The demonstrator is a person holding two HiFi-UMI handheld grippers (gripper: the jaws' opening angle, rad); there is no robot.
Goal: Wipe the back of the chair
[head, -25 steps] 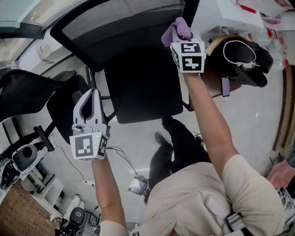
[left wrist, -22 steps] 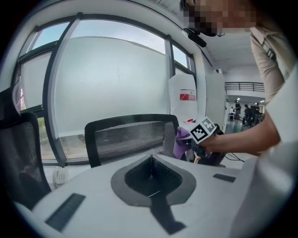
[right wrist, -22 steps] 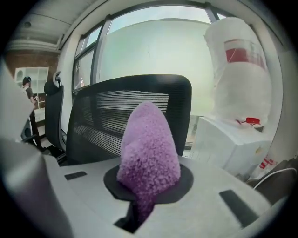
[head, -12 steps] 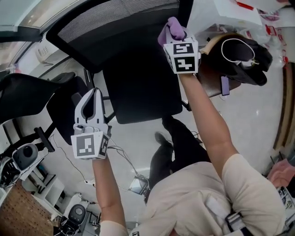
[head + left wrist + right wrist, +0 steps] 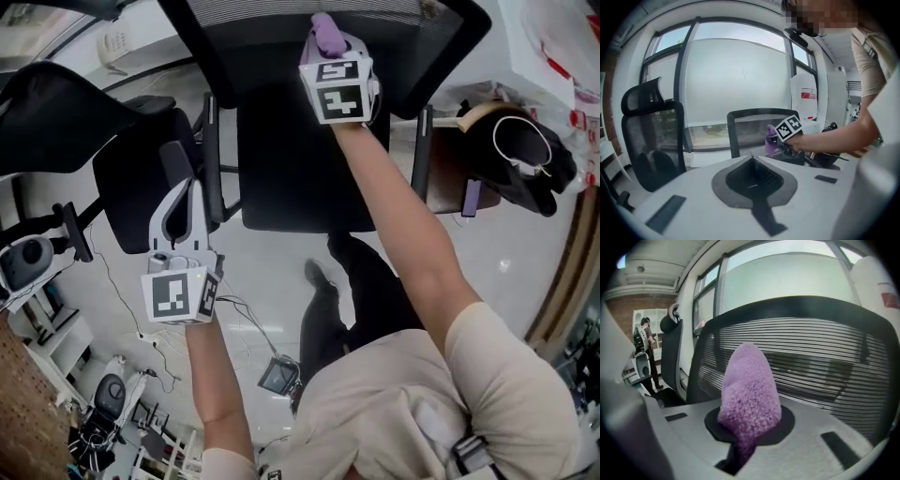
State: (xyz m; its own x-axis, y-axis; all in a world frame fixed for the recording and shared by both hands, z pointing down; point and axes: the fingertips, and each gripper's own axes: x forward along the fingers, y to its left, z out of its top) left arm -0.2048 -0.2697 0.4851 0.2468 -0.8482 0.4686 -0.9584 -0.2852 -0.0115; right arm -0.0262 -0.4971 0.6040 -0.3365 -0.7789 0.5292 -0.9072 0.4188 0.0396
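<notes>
A black office chair fills the top of the head view, its ribbed mesh back (image 5: 244, 21) above the seat (image 5: 291, 159). My right gripper (image 5: 326, 42) is raised at the middle of that back, shut on a fluffy purple cloth (image 5: 324, 26). In the right gripper view the cloth (image 5: 750, 397) sticks up out of the gripper (image 5: 746, 439) close to the mesh back (image 5: 825, 357); whether it touches is unclear. My left gripper (image 5: 191, 192) hangs lower left, beside the chair's armrest, shut and holding nothing. The left gripper view shows its joined jaws pointing at the chair (image 5: 757, 129) and the cloth (image 5: 771, 140).
A second black mesh chair (image 5: 89, 112) stands to the left, also in the left gripper view (image 5: 651, 136). A brown stool with a black bag (image 5: 525, 155) is at the right. Cables (image 5: 248, 319) lie on the floor. A large window (image 5: 740, 79) is behind the chairs.
My right gripper has carried the purple cloth left along the chair back, from its right edge toward the middle. The left gripper has stayed about where it was.
</notes>
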